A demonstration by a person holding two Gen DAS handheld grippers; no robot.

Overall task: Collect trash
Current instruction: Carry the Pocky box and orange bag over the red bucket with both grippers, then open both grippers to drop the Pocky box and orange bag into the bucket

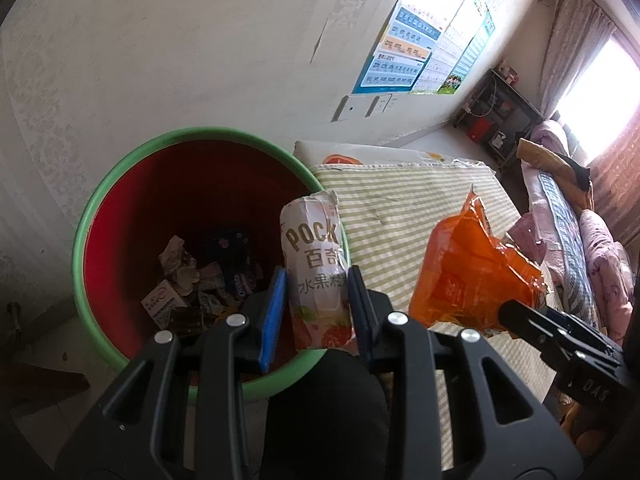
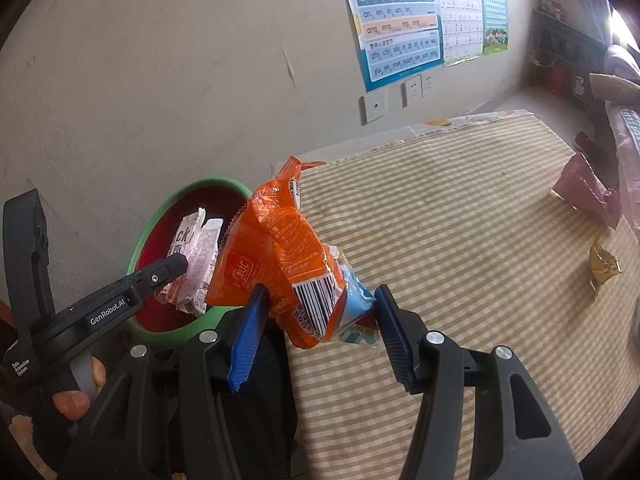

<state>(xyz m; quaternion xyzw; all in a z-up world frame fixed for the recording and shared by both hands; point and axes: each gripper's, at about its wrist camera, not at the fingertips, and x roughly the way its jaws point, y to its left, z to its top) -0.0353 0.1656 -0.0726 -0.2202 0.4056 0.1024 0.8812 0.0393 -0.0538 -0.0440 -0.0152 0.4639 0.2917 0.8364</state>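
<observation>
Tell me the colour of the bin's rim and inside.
The bin has a green rim and a red inside, clearest in the left wrist view.

Pale wall [image 1: 180, 40], posters [image 2: 396, 20], perhaps bright window [image 1: 600, 80]

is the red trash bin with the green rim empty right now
No, the bin already holds a pile of crumpled wrappers at its bottom, seen in the left wrist view.

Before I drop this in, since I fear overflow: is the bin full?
Not full. The bin holds a low layer of wrappers at its bottom, and the red inner wall shows bare well above them.
</observation>
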